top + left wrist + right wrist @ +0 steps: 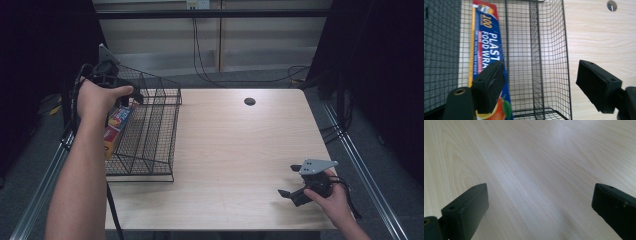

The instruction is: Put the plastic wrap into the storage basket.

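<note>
Blue plastic food wrap box [489, 50] lies lengthwise in the leftmost compartment of the black wire basket [150, 130], against its outer wall. Left gripper [539, 85] hangs above the basket, jaws parted and empty, clear of the box. The basket stands on the left edge of the wooden tabletop [235, 150]. Right gripper [292, 182] rests low over the near right of the tabletop, well apart, jaws wide and holding nothing.
</note>
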